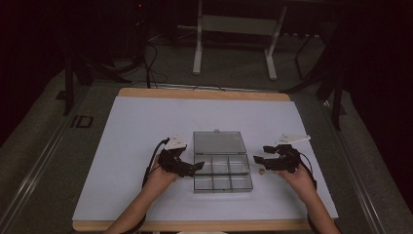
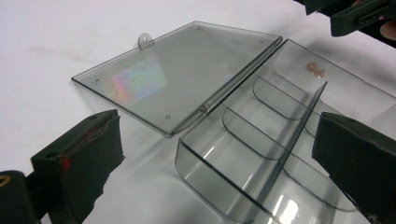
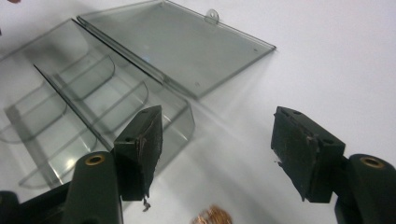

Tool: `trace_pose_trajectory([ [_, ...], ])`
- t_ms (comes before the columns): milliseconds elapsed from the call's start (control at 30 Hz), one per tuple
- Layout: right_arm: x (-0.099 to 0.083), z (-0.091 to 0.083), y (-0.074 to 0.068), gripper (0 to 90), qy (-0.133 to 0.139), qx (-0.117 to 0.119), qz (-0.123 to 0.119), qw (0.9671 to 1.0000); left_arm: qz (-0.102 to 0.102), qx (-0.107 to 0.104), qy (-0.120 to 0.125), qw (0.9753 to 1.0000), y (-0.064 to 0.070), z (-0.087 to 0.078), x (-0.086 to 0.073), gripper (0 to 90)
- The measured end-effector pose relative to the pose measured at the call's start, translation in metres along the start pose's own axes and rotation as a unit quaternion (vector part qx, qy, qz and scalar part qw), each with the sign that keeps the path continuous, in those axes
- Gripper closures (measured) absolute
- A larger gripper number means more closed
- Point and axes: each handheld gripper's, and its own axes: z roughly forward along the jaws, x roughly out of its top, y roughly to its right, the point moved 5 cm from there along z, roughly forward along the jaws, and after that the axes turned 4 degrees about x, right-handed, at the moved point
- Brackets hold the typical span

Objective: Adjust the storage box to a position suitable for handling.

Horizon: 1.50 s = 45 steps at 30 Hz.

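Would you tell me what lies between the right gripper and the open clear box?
In the high view, a small coppery clump lies on the white sheet between the right gripper and the box.

A wooden table (image 1: pixel 146 92) stands in the room. A big white sheet (image 1: pixel 146 122) covers almost all of its top. On the sheet, near the middle, lies a clear plastic box (image 1: pixel 223 181) with little compartments inside. Its lid (image 1: pixel 218 142) is open and lies flat on the far side. A small brown bit (image 1: pixel 261 171) lies on the sheet just right of the box.
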Motion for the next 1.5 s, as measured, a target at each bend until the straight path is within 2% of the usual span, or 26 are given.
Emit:
trace_pose_trajectory([
  [133,-0.008,-0.006,0.004,33.1,-0.001,0.005,0.001,1.0000,-0.003,0.002,-0.003,1.0000,-0.001,-0.004,-0.006,2.5],
  [267,-0.018,-0.012,0.008,34.3,-0.008,-0.006,-0.007,0.9999,-0.005,0.004,-0.005,1.0000,-0.003,-0.008,-0.013,2.5],
  [333,-0.023,-0.016,0.008,35.3,-0.003,0.002,0.002,1.0000,-0.010,0.005,-0.004,0.9999,-0.004,-0.011,-0.017,2.5],
  [467,-0.034,-0.021,0.009,45.2,0.007,0.007,0.007,0.9999,-0.013,0.005,-0.001,0.9999,-0.003,-0.016,-0.024,2.5],
  [567,-0.044,-0.022,0.009,52.8,0.001,-0.005,-0.010,0.9999,-0.016,0.005,0.001,0.9999,-0.003,-0.020,-0.030,2.5],
  [700,-0.052,-0.018,0.007,57.1,-0.010,-0.006,-0.028,0.9995,-0.007,0.010,-0.001,0.9999,0.000,-0.021,-0.037,2.5],
  [867,-0.053,-0.010,0.005,62.4,-0.016,0.002,-0.034,0.9993,-0.013,0.010,0.008,0.9998,-0.001,-0.024,-0.041,2.5],
  [1000,-0.051,-0.003,0.003,63.2,-0.024,0.007,-0.040,0.9989,-0.013,0.014,0.007,0.9998,-0.001,-0.024,-0.046,2.5],
  [1300,-0.053,0.011,0.003,67.7,-0.051,0.002,-0.055,0.9972,-0.008,0.013,0.010,0.9998,0.000,-0.025,-0.045,2.5],
  [1433,-0.054,0.011,0.003,73.9,-0.049,0.014,-0.046,0.9976,-0.009,0.013,0.007,0.9998,0.000,-0.023,-0.047,2.5],
  [1500,-0.054,0.011,0.003,81.2,-0.050,0.024,-0.037,0.9978,-0.009,0.012,0.005,0.9999,0.000,-0.023,-0.048,2.5],
])
